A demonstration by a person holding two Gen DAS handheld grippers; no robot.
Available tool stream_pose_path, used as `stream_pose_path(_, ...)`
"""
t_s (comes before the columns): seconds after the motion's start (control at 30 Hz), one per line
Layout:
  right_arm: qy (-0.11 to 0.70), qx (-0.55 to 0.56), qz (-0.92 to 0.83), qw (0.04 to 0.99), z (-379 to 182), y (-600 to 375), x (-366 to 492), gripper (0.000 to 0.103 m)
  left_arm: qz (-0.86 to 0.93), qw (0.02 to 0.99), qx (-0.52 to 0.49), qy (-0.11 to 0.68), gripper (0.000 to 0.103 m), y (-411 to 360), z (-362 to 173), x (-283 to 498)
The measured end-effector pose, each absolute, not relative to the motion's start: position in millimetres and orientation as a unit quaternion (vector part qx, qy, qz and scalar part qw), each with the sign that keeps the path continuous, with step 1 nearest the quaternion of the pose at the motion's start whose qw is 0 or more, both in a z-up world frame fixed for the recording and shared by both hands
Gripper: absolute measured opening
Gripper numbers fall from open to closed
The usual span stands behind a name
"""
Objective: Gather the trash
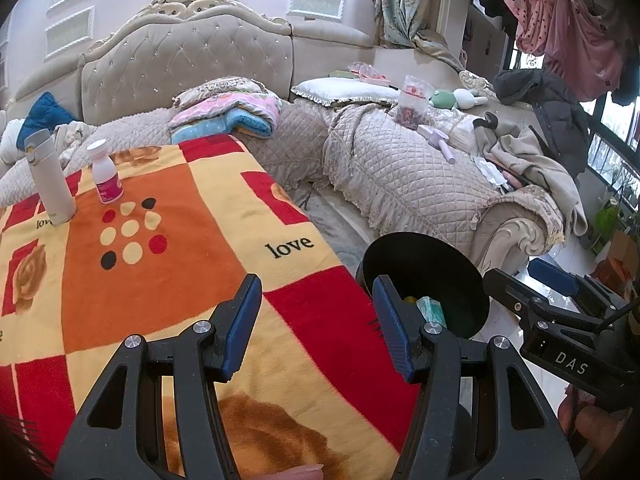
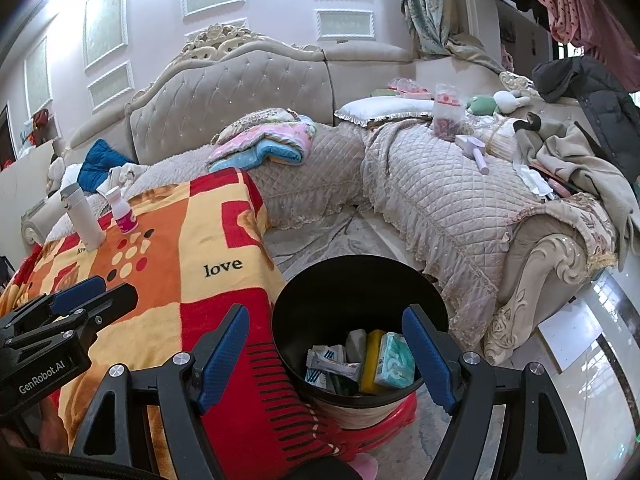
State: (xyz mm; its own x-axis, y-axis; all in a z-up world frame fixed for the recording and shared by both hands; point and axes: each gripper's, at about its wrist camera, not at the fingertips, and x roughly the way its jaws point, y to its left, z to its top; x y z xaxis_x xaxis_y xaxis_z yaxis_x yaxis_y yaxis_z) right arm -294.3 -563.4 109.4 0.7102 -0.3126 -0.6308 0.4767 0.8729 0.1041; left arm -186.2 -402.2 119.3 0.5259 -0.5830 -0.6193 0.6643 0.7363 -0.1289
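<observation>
While both tools hover with nothing in them, the scene reads like this:

Left hand-held gripper [image 1: 316,320]: jaws part-way open and empty, blue pads apart over the near edge of the blanket-covered counter [image 1: 168,272].

Right hand-held gripper [image 2: 326,356]: jaws stand wider, also empty; it hangs just above the near rim of the trash bin [image 2: 288,320], so the bin's mouth shows between the fingers.

Trash bin: black, round, on the floor just right of the counter, near the person, resting on what looks like a red stool.

Bin contents: several crumpled wrappers [image 2: 328,360], a yellow item [image 2: 370,364] and a green tissue pack [image 2: 396,360] lie at the bottom.

Counter top: a white flask [image 1: 50,178] and a small white bottle with a pink label [image 1: 105,174] stand upright at the far left, just beside each other; no loose scraps show on the blanket.

Sofa [image 1: 400,168]: far right, well apart from the bin, carrying a snack bag [image 1: 412,104], a lilac handled item [image 1: 438,140], a tissue-like white piece [image 1: 490,172] and clothing.

Progress: judging by the filled bin and bare counter, most of the collecting looks done.

Left to do: possibly the pink-label bottle, if empty, and the litter on the sofa; whether those count as trash I cannot tell.
</observation>
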Motion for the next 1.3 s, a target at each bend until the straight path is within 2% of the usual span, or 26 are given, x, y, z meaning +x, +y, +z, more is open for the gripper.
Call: stream_pose_path(1.3,0.328,0.133,-0.212,0.911,101.6,-566.9,-290.0,0.078,-0.357,0.871,0.064,0.332,0.056,-396.6,114.1,-182.4)
